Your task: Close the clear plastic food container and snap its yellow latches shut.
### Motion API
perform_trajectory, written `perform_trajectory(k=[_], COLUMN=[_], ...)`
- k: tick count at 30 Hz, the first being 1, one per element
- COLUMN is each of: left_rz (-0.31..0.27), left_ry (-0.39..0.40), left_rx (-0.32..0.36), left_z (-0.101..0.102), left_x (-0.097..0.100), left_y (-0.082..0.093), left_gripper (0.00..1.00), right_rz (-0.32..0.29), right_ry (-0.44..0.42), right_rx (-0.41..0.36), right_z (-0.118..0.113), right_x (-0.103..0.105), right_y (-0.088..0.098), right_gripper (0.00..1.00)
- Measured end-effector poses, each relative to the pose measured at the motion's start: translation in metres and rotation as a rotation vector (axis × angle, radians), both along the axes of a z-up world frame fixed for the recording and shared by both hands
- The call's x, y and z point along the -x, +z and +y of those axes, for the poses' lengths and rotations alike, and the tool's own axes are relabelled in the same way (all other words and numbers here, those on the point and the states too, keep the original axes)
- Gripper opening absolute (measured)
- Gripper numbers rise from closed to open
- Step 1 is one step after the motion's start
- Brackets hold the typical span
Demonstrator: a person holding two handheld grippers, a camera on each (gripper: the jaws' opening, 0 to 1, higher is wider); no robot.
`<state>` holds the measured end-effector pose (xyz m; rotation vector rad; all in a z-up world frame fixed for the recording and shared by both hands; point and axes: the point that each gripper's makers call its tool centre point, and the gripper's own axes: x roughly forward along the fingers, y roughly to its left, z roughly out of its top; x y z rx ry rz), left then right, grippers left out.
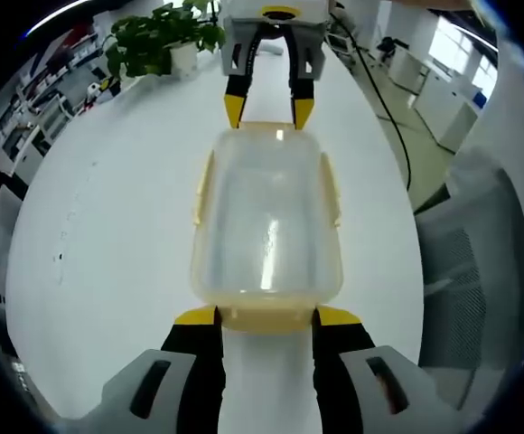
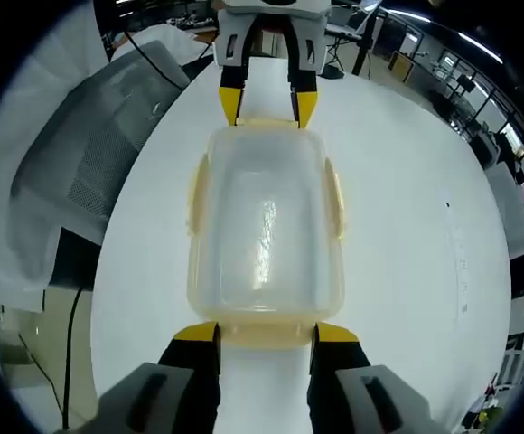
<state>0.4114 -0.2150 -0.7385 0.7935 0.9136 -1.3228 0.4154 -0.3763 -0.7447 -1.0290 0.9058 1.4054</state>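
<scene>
The clear plastic food container [image 1: 266, 231] sits lid-on in the middle of the white counter [image 1: 108, 235], with one set of tongs posted at each short end. In the left gripper view, the left tongs [image 1: 266, 316] stand spread, their yellow tips flanking the near end latch [image 1: 266, 318] without pinching it. The right tongs [image 1: 268, 108] face them across the box, likewise spread at the far end. The right gripper view confirms the mirror arrangement: right tongs [image 2: 266, 333] straddling their own end latch [image 2: 264, 336], left tongs [image 2: 267, 106] opposite.

The yellow side latches [image 1: 204, 185] appear to lie against the long walls; whether they are fully snapped cannot be told from either view. The end latches look flared outward at the lid rim, so these are judged the step in hand.

Recommended practice: keep the lid seated squarely before pressing, push each end flap down and inward toward the wall, and work both ends together so that the box does not slide on the smooth counter. Uneven pressure risks tipping the container or lifting the opposite lid edge.

A potted plant [image 1: 167, 38] and an office chair [image 1: 474, 262] stand well apart.
</scene>
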Motion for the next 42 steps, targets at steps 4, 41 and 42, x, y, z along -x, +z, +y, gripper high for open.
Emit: perform_trajectory(k=[4,41,42], left_rz=[0.006,0.017,0.016], left_ry=[-0.004,0.056,0.054], left_rx=[0.004,0.082,0.084], left_z=[0.000,0.012,0.015], left_x=[-0.001,-0.004,-0.002], left_y=[-0.002,-0.006,-0.006], left_gripper=[0.35,0.61,0.61], right_rz=[0.007,0.054,0.052], right_ry=[-0.001,-0.092,-0.099], right_rx=[-0.002,-0.034,-0.036], right_z=[0.000,-0.002,-0.004], right_x=[-0.001,0.009,0.009], right_y=[-0.001,-0.005,-0.004], right_gripper=[0.35,0.53,0.52])
